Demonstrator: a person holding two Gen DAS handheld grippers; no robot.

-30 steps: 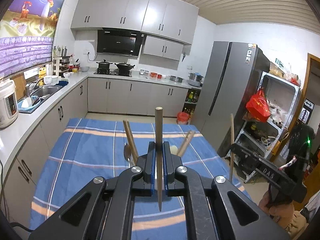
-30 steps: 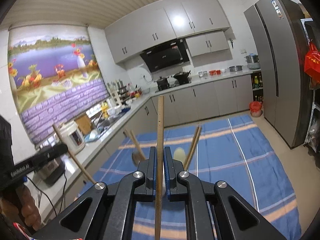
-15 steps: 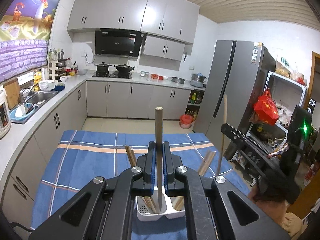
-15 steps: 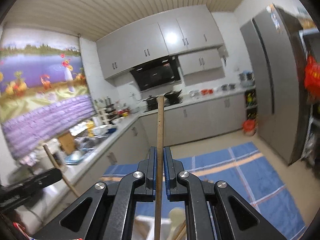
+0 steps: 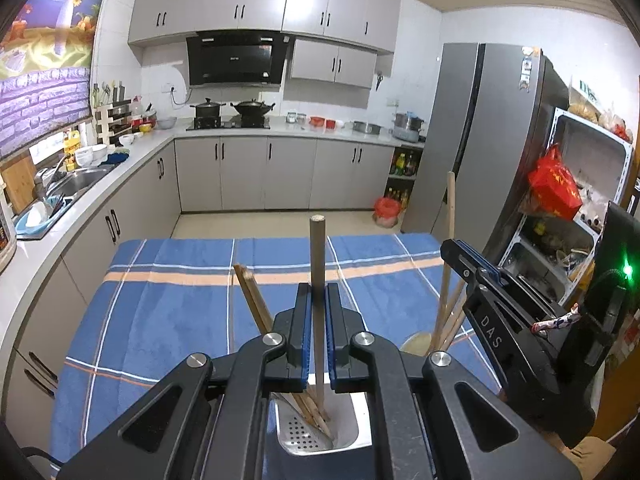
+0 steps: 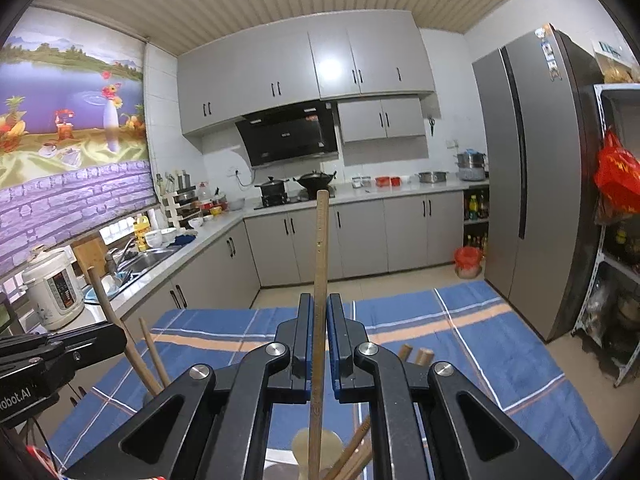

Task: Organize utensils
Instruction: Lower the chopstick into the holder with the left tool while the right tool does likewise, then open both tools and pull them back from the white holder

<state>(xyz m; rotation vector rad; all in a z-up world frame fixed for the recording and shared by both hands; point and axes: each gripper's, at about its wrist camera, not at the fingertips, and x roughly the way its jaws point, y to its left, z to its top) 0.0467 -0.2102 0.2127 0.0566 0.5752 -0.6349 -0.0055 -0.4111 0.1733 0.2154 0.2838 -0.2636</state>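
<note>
Left gripper (image 5: 316,312) jaws clenched on a round wooden stick (image 5: 318,264) above a perforated white holder (image 5: 316,436); right gripper (image 6: 319,332) jaws grasp a flat wooden stick (image 6: 321,248); striped blue cloth (image 5: 168,304) on tabletop

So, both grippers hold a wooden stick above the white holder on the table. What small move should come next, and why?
Probably lower the left gripper a little further and then open it. Its dark wooden stick stands upright, clamped, with its lower end already inside the white holder beside the other sticks, though whether it touches the bottom is unclear. The right gripper also grips its own stick.
</note>
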